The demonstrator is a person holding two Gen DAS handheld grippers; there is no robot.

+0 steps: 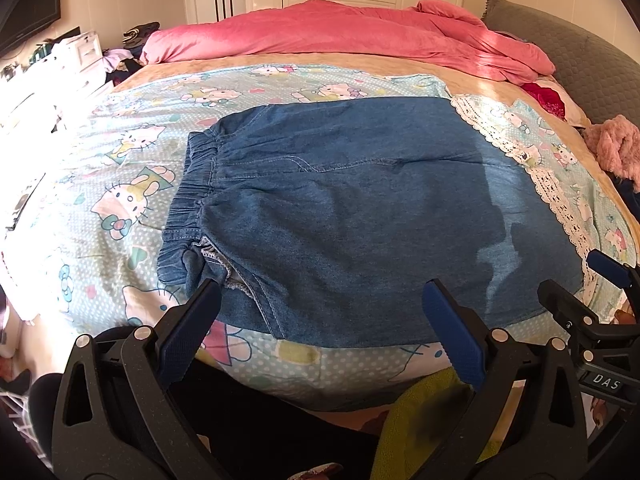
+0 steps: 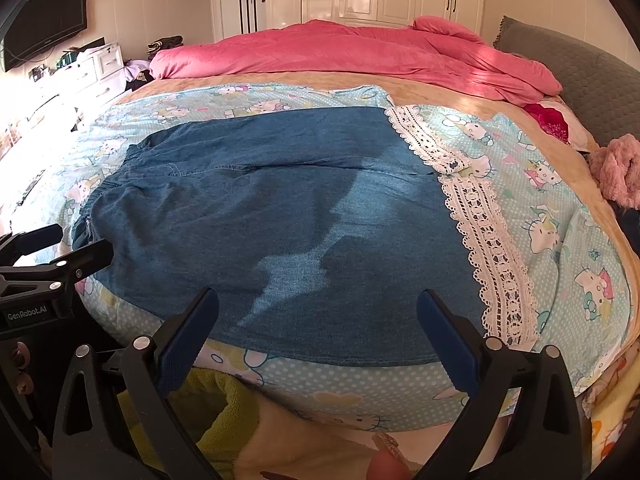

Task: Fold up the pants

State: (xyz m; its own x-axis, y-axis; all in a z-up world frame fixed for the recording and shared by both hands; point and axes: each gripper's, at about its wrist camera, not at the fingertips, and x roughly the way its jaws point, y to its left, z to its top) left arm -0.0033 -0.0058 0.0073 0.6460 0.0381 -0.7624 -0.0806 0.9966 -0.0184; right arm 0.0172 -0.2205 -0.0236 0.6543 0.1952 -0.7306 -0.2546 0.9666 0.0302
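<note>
Blue denim pants (image 1: pixel 352 216) lie folded flat on the cartoon-print sheet (image 1: pixel 132 184), elastic waistband to the left, hem end to the right by a white lace strip (image 1: pixel 560 200). They also show in the right wrist view (image 2: pixel 280 216). My left gripper (image 1: pixel 322 292) is open and empty, hovering over the pants' near edge by the waist. My right gripper (image 2: pixel 318 300) is open and empty, hovering over the near edge toward the lace strip (image 2: pixel 488 248). Each gripper shows at the side of the other's view: right gripper (image 1: pixel 576 280), left gripper (image 2: pixel 84 244).
A pink duvet (image 1: pixel 340 36) lies bunched across the far side of the bed. A grey headboard cushion (image 1: pixel 580 56) and a pink fluffy item (image 1: pixel 612 148) are at the right. White drawers (image 1: pixel 80 52) and a TV (image 2: pixel 44 24) stand at the left. A green cloth (image 1: pixel 424 420) hangs below the near bed edge.
</note>
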